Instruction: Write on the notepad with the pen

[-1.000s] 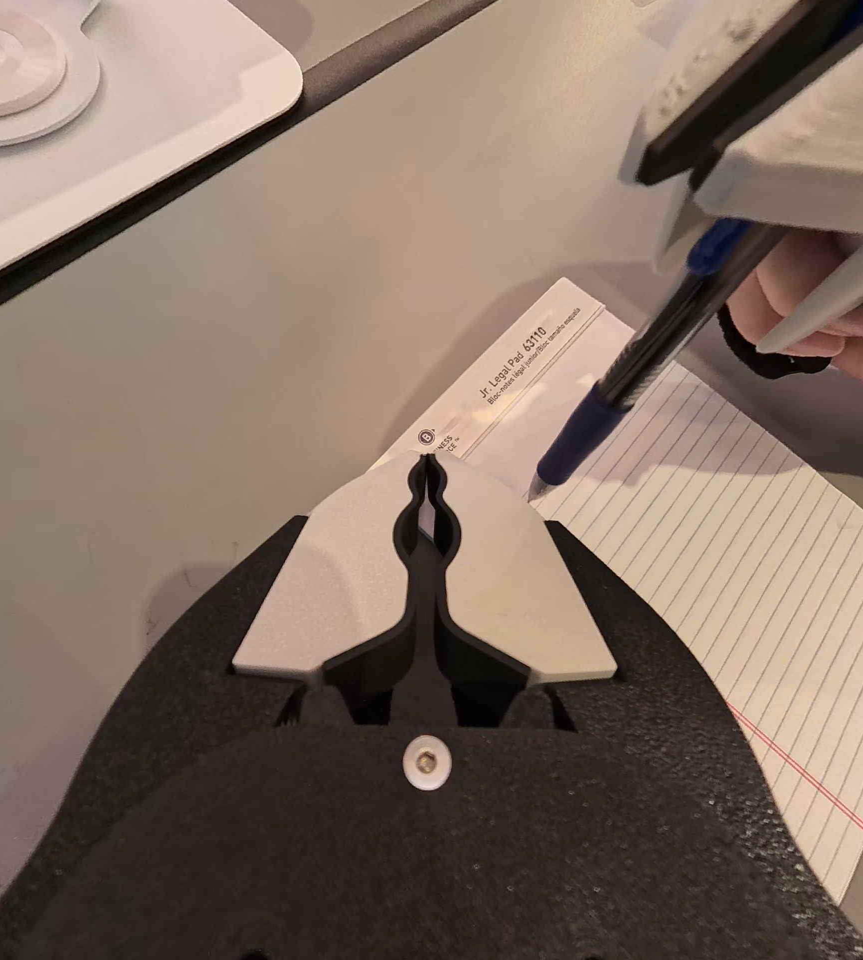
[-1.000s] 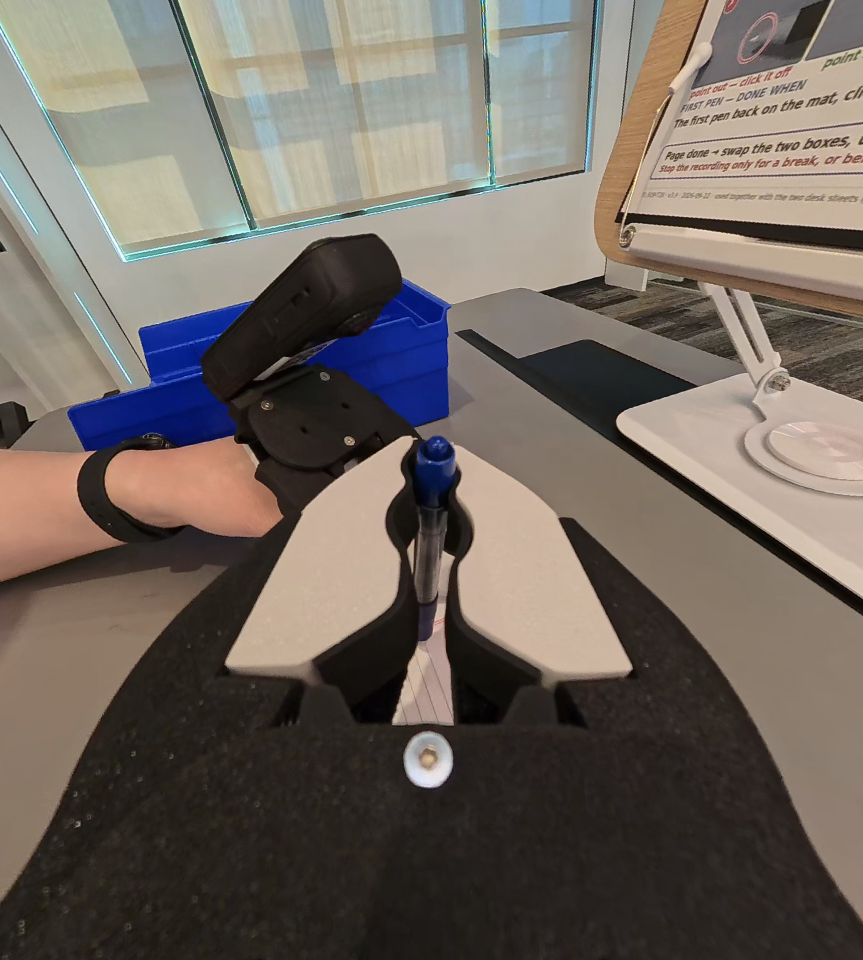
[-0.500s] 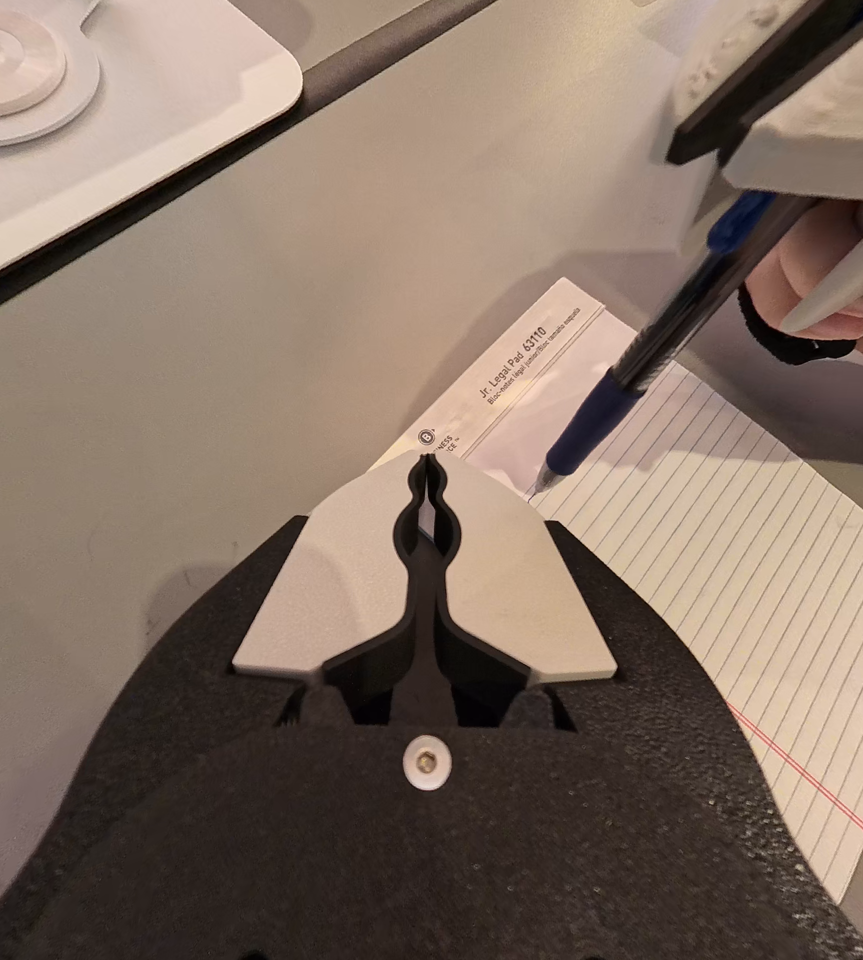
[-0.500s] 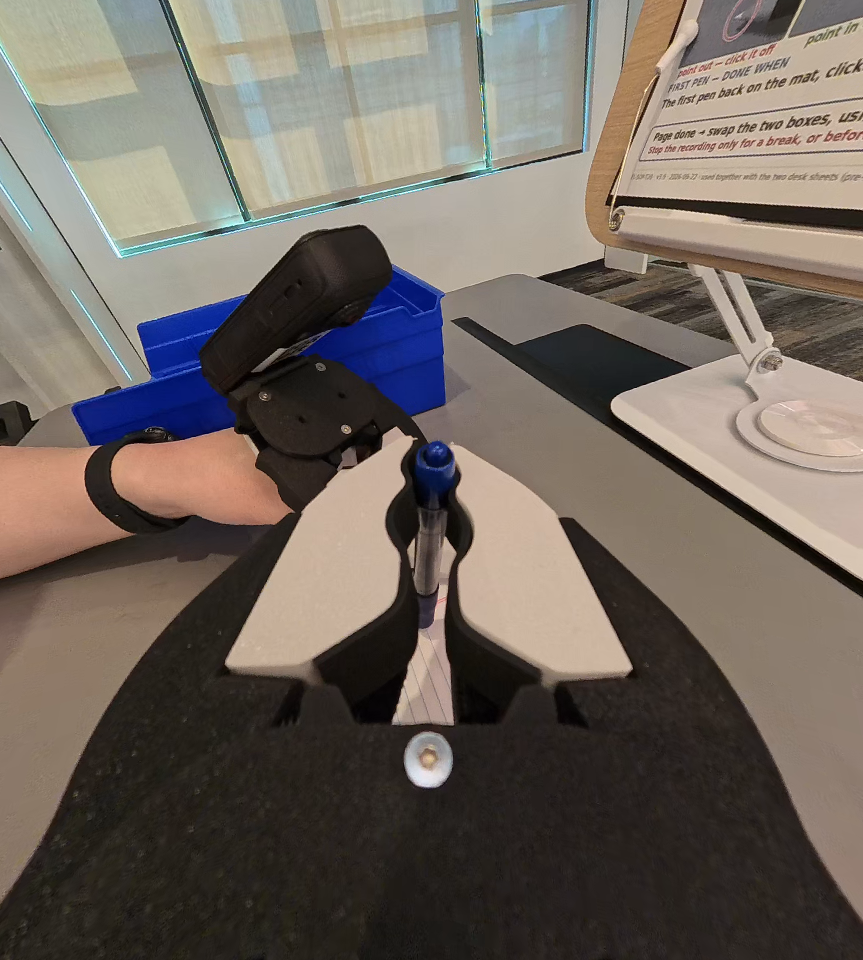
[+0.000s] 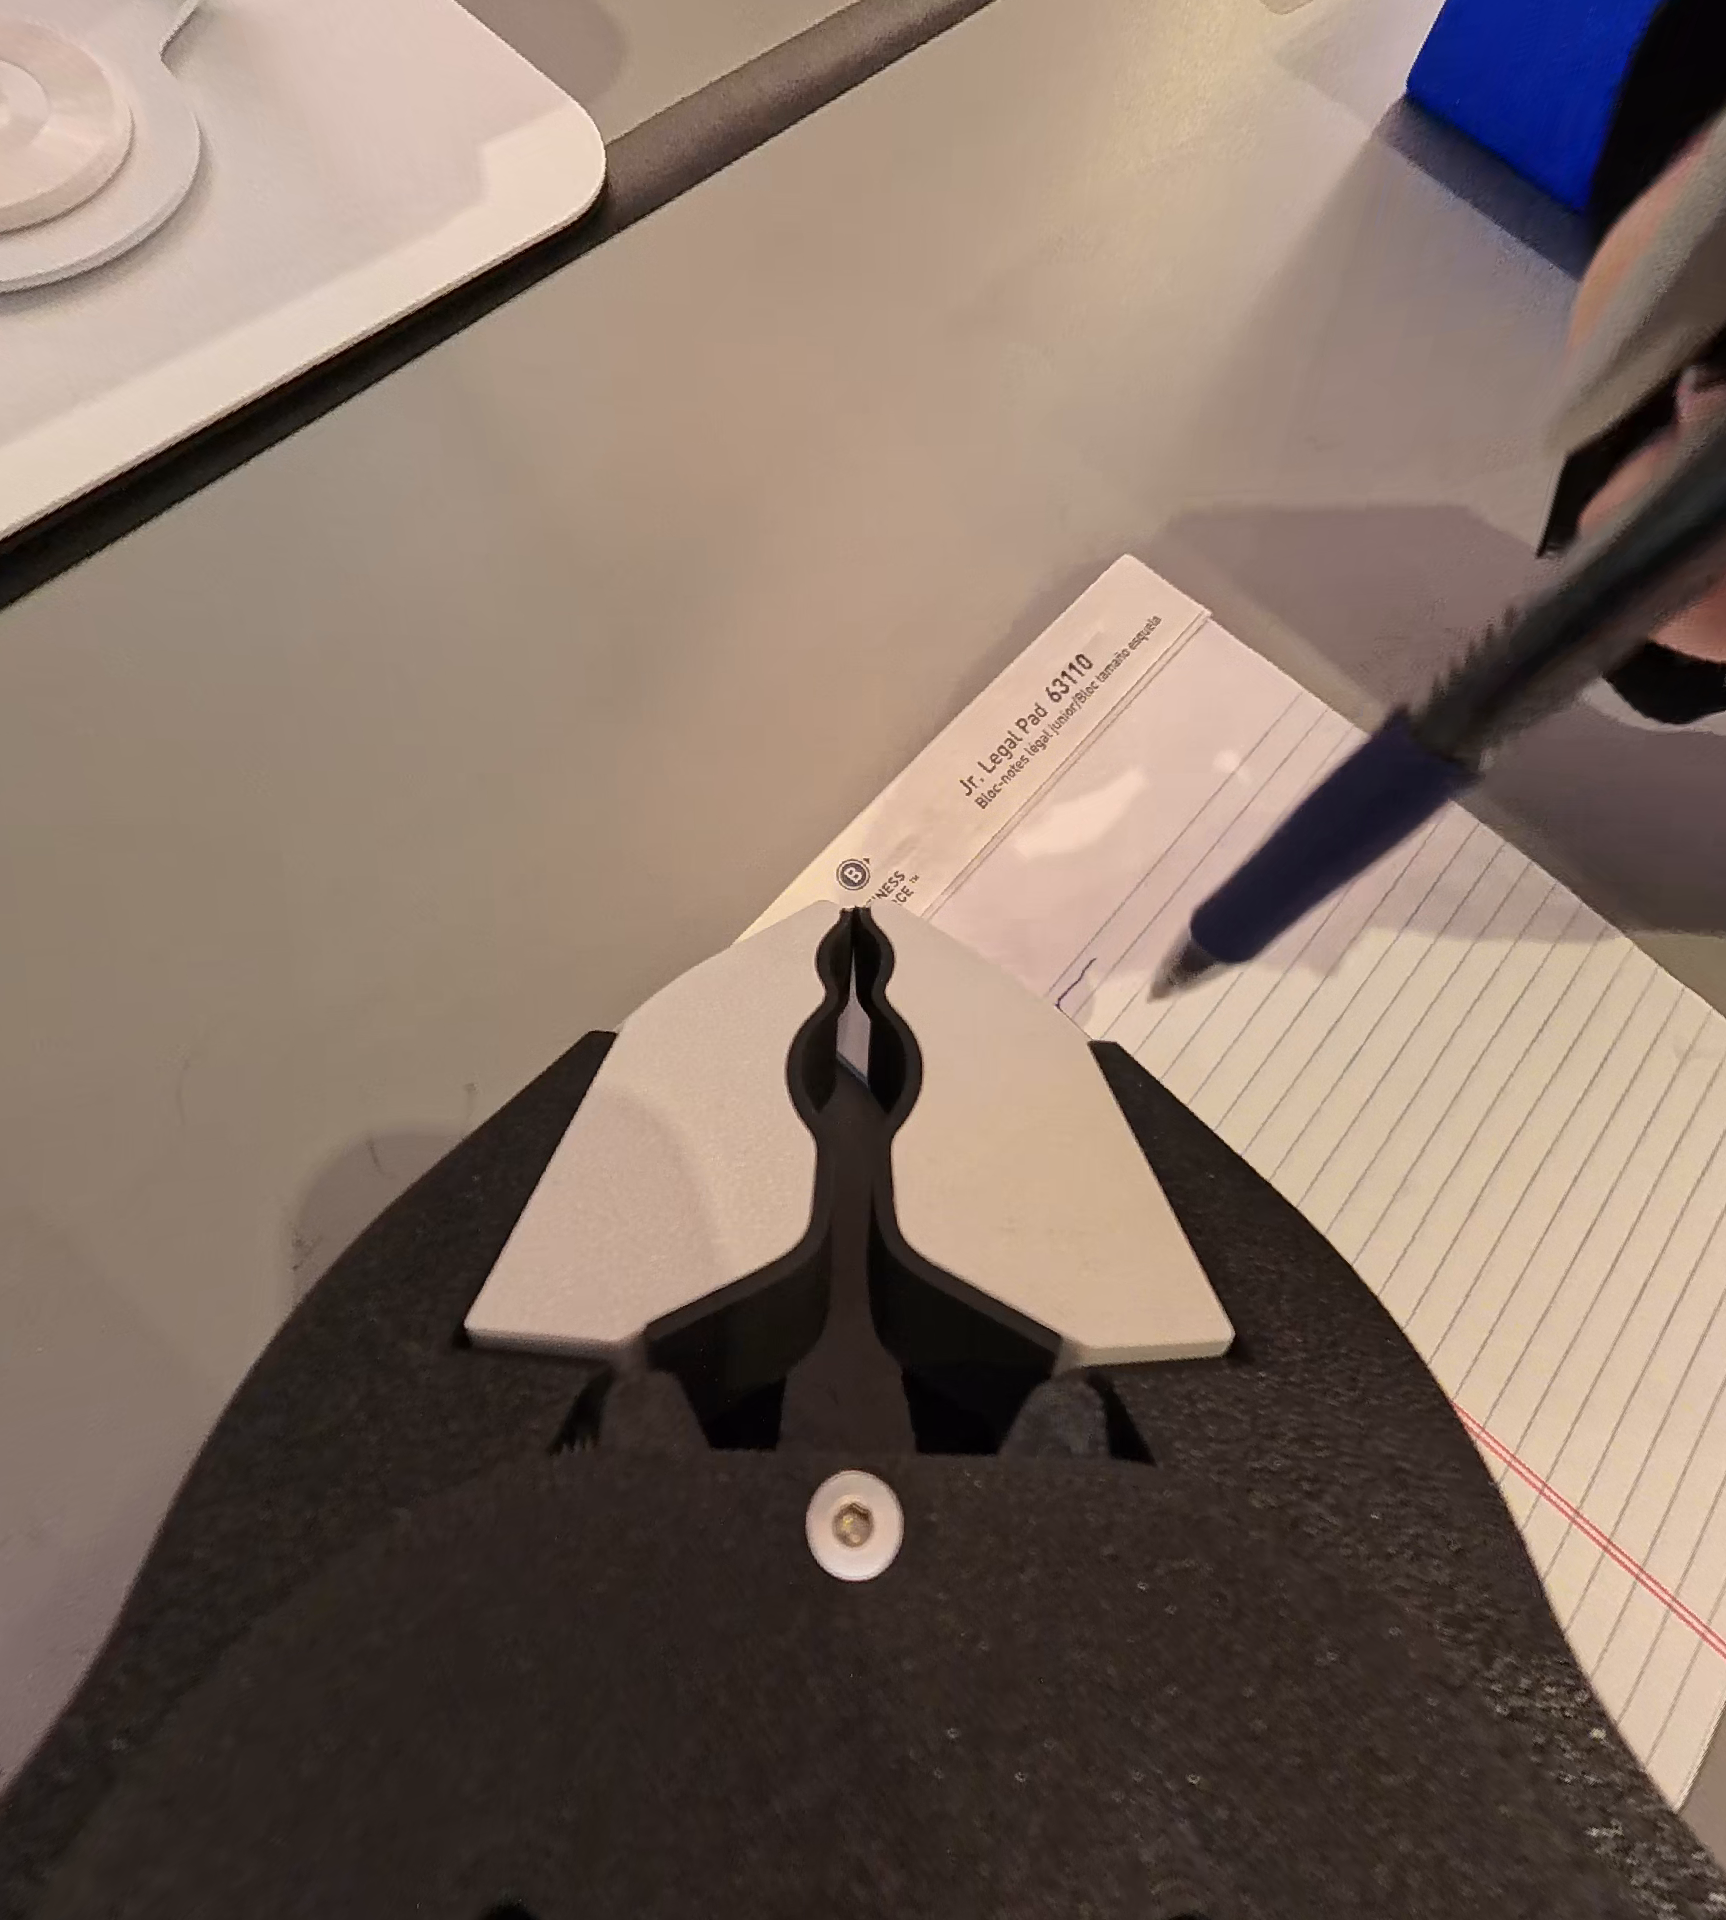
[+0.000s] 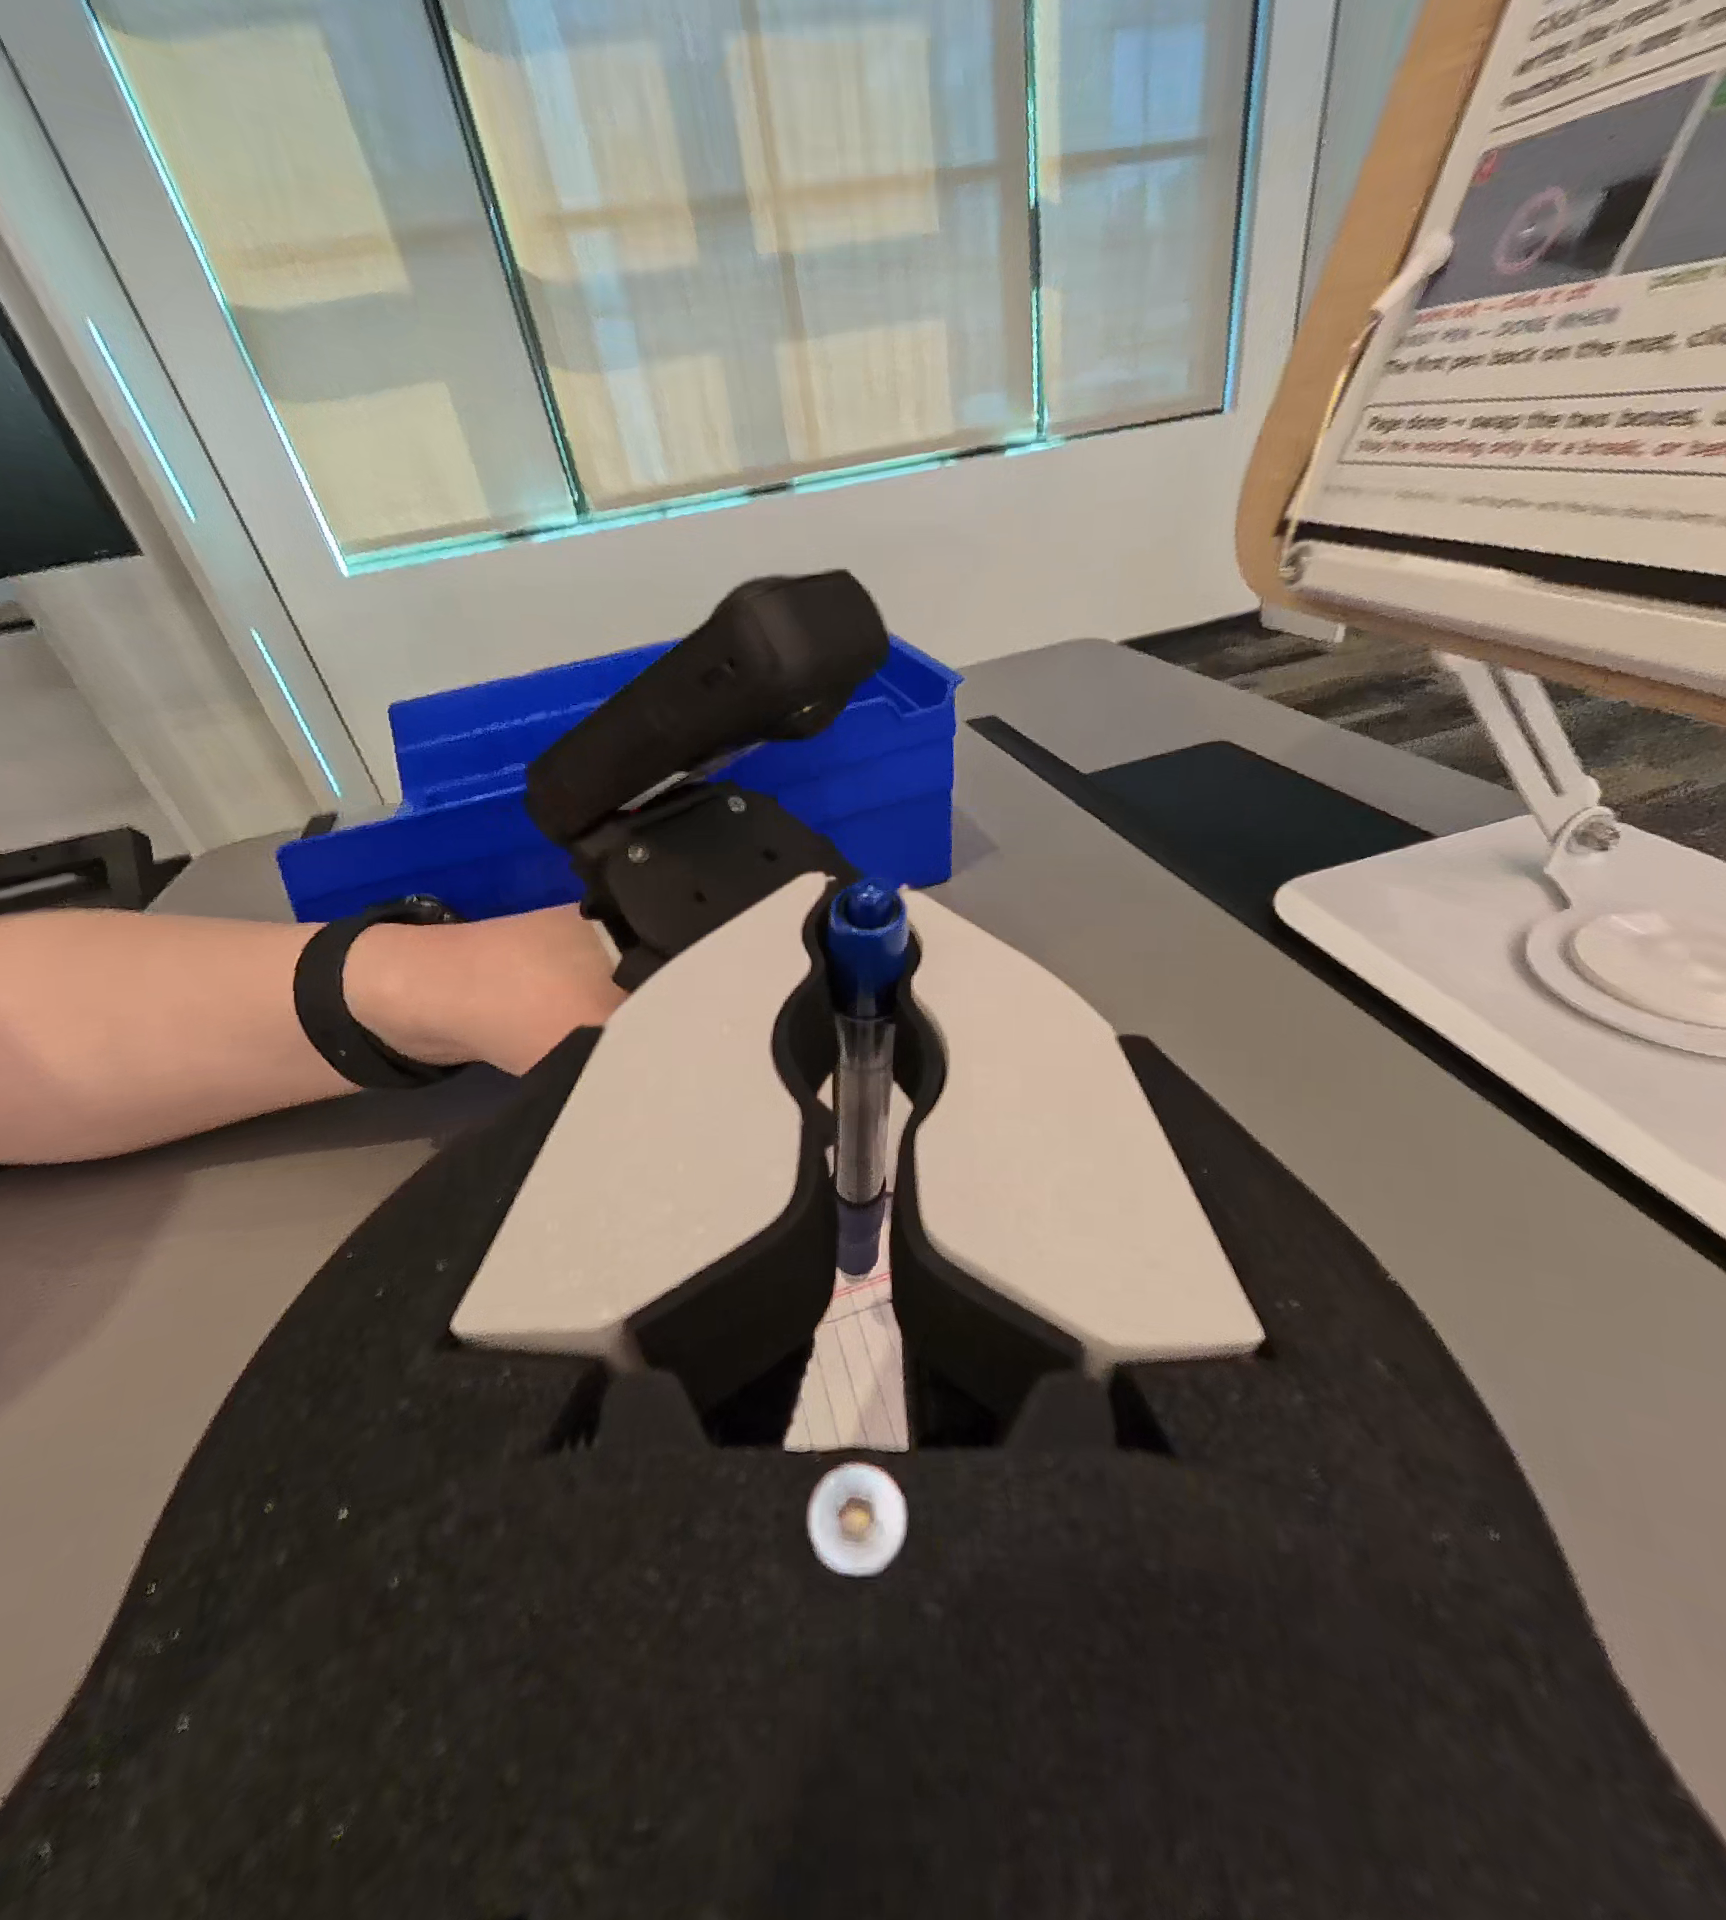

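On the grey desk, right gripper pinches pen above notepad.

Pen motion-blurred, upper barrel cut off at frame edge; tip contact with notepad indeterminate; notepad near corner hidden under left gripper; sheet on stand blurred.
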`<action>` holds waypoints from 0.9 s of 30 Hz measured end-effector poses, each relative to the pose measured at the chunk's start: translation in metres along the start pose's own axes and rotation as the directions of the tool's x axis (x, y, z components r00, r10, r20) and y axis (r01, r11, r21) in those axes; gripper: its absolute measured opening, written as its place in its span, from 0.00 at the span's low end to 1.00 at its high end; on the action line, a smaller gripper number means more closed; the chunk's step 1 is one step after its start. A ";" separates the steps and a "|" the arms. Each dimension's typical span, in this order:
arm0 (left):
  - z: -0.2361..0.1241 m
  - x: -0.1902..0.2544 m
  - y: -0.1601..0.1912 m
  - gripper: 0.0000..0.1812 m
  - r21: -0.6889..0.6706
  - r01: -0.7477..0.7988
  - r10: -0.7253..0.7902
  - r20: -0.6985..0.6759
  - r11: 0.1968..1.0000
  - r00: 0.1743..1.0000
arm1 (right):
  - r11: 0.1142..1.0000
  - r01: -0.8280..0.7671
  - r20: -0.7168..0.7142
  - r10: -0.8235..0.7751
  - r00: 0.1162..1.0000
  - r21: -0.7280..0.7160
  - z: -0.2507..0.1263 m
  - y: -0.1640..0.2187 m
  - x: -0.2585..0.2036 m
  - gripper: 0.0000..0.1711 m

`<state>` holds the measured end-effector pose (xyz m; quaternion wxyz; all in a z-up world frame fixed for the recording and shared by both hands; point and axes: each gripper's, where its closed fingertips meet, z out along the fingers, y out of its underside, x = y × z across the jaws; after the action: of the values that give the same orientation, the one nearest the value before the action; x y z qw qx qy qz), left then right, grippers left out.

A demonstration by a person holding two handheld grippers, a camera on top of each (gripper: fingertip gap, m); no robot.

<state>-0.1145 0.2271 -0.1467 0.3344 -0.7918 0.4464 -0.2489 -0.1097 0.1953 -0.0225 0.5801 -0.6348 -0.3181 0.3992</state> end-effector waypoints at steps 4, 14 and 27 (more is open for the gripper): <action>0.000 0.000 0.000 0.00 0.000 0.000 0.000 0.000 1.000 1.000 | 0.998 0.033 0.003 -0.033 0.999 -0.062 0.008 0.014 -0.006 0.03; 0.000 0.000 0.000 0.00 0.000 0.001 -0.001 -0.001 1.000 1.000 | 0.997 0.011 0.017 -0.010 1.000 -0.074 0.011 0.018 -0.006 0.03; 0.000 0.000 0.000 0.00 0.000 0.000 0.000 -0.001 1.000 1.000 | 0.994 0.011 0.007 -0.011 1.000 -0.111 0.005 0.022 -0.003 0.03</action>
<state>-0.1144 0.2271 -0.1466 0.3341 -0.7917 0.4464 -0.2495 -0.1163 0.1924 -0.0440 0.5450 -0.6630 -0.3452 0.3798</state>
